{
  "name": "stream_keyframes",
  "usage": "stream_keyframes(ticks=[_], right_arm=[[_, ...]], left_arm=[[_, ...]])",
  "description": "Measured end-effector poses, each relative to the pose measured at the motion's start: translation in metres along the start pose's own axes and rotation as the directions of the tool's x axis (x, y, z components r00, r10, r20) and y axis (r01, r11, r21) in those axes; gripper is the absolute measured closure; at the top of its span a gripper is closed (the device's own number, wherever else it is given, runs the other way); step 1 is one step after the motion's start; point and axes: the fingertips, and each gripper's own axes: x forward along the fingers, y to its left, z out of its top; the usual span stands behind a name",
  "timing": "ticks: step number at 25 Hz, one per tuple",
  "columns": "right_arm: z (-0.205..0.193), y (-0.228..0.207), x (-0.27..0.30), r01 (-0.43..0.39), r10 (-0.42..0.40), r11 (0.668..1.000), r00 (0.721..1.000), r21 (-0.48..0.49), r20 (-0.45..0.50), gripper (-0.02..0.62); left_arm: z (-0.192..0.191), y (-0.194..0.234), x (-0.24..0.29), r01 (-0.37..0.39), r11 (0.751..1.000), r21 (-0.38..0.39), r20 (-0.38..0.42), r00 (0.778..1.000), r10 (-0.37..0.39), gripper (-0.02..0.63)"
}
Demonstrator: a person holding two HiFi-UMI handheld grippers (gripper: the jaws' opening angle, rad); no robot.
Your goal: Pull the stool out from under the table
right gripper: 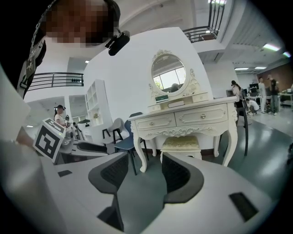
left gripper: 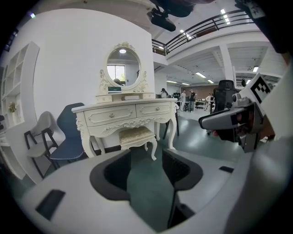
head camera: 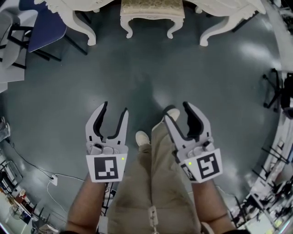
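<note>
Two grippers are held out over the grey floor [head camera: 151, 68], both empty and well apart from the stool [head camera: 152, 13].

In the head view the left gripper [head camera: 114, 109] sits at about 7 o'clock from the middle and the right gripper [head camera: 176, 112] at about 5 o'clock. Both point toward 12 o'clock. Each has its jaws moderately apart. In each gripper view only bare floor shows between the dark pads, and nothing touches them. The person's trousers [head camera: 151, 183] and two pale shoes show between the grippers, at 6 o'clock.

The stool stands at 12 o'clock, at the top edge of the head view. It is tucked between the front legs of the white table [head camera: 215, 29], with its cushioned seat and two curved front legs showing. In the left gripper view it lies at 12 o'clock, just beyond the jaw tips. In the right gripper view it lies at about 1 o'clock.

An oval mirror [left gripper: 122, 68] stands upright on the table. A blue chair [left gripper: 71, 132] stands just beside the table, at 9 o'clock from the stool in the left gripper view, with a white chair beyond it.
</note>
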Motion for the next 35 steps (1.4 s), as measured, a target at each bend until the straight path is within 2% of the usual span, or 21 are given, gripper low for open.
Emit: stream_keyframes(ticks=[6,11,14,18,21,24,27,33,35], right_arm=[[0.002,-0.011,0.016,-0.021,0.021,1.0,1.0,0.013,-0.003,0.385],[0.003,-0.024,0.023,-0.038,0.039,0.998,0.999,0.057,-0.027,0.385],[0.013,-0.041,0.029,-0.038,0.038,0.999,0.999,0.027,-0.028,0.385],[0.044,-0.067,0.037,-0.038,0.038,0.999,0.999,0.038,0.001,0.385],[0.051,-0.093,0.044,-0.037,0.037,0.999,0.999,0.024,-0.011,0.385],[0.053,-0.118,0.055,-0.053,0.053,0.998,0.998,-0.024,-0.022,0.385],[0.056,-0.136,0.065,-0.064,0.064,0.998,0.997,0.021,-0.037,0.385],[0.063,-0.173,0.09,-0.116,0.112,0.992,0.99,-0.043,-0.081,0.385],[0.068,-0.177,0.097,-0.128,0.125,0.992,0.988,-0.021,-0.093,0.385]], left_arm=[[0.003,0.013,0.013,-0.033,0.999,-0.014,-0.016,0.999,0.033,0.405],[0.016,0.007,0.034,-0.029,1.0,-0.003,-0.007,1.0,0.029,0.405],[0.033,0.004,0.049,-0.026,1.0,-0.006,0.003,1.0,0.026,0.405],[0.064,0.002,0.076,-0.036,0.999,-0.007,0.023,0.999,0.036,0.405],[0.082,-0.002,0.099,-0.039,0.999,-0.008,0.026,0.999,0.039,0.405],[0.09,-0.005,0.121,-0.05,0.998,-0.026,0.021,0.999,0.051,0.405],[0.094,-0.01,0.142,-0.053,0.998,-0.018,0.0,0.999,0.053,0.405],[0.114,0.001,0.178,-0.106,0.993,-0.051,-0.008,0.994,0.106,0.405],[0.119,0.007,0.187,-0.124,0.991,-0.059,-0.008,0.992,0.124,0.405]])
